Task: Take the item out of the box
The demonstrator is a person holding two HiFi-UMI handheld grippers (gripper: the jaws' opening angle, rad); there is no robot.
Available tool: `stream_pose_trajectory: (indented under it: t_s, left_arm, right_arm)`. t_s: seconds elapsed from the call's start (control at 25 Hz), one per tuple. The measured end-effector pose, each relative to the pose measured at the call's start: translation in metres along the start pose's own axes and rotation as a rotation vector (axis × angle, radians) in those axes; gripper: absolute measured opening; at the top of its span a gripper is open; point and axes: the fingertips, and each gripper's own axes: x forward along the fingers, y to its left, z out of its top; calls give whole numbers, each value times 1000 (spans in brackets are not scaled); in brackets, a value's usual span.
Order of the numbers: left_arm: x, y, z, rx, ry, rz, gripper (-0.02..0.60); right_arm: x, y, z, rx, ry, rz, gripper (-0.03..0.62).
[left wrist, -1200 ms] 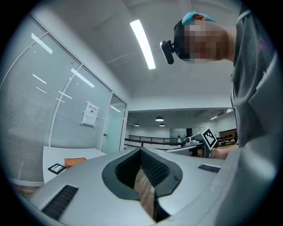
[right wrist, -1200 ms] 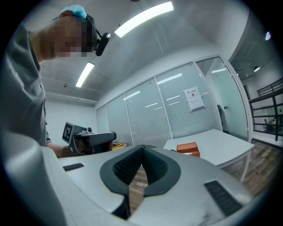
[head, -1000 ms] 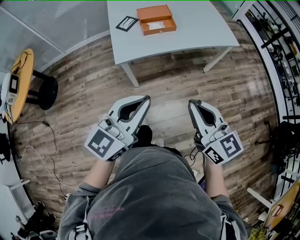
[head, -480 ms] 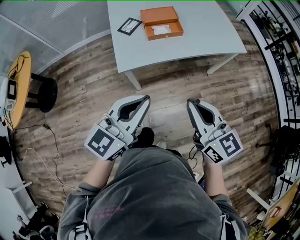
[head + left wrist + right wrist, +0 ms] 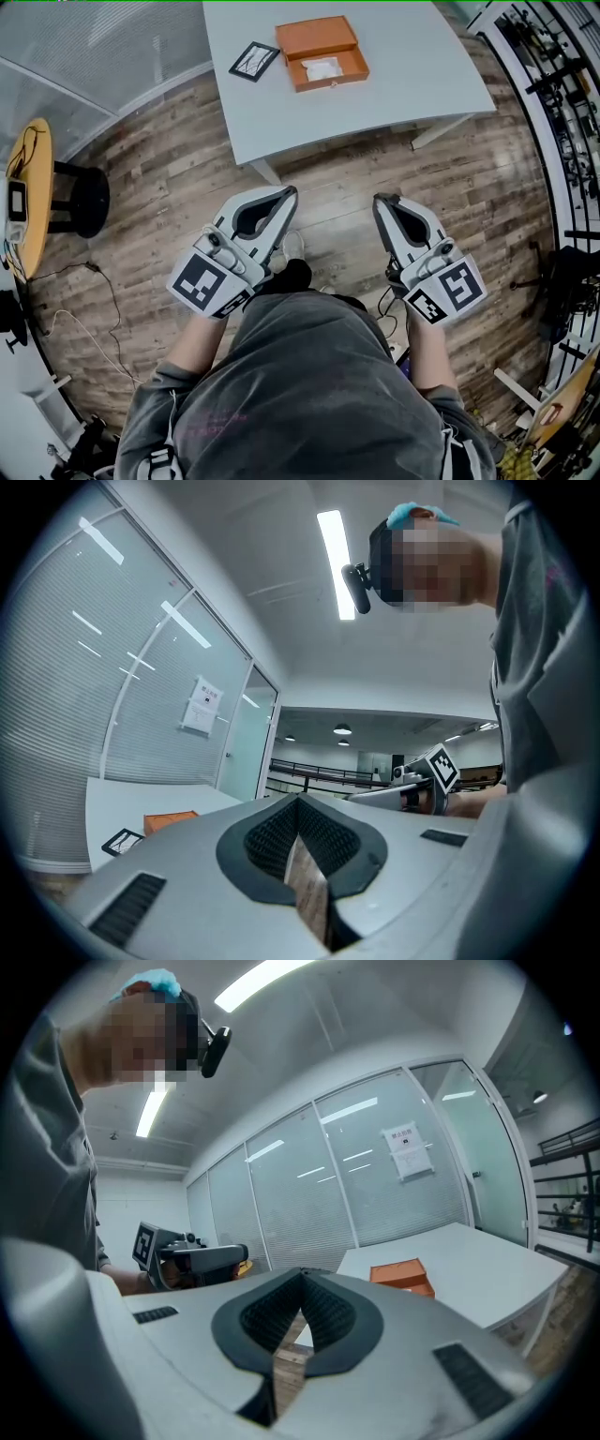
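Open orange box on table, far edge cut off, pale item inside hard to make out, left gripper and right gripper both closed and empty, table nearer than before

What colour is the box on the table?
The box is orange, clearest in the head view.

No wording is legible: the paper notice on the glass wall, at two o'clock in the right gripper view, prints too small; the marker cubes bear only coded squares.
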Motion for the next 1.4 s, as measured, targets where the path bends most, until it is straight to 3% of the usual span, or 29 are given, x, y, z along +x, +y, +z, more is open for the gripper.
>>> stream_pose_trajectory:
  t_s: [0.64, 1.4]
  left_arm:
    - [29, 106, 21, 0, -1, -48, 3]
    - [70, 163, 17, -30, 4, -76, 3]
  right_arm:
    - [96, -32, 34, -15, -7, -53, 5]
    - [148, -77, 41, 8, -4, -68, 5]
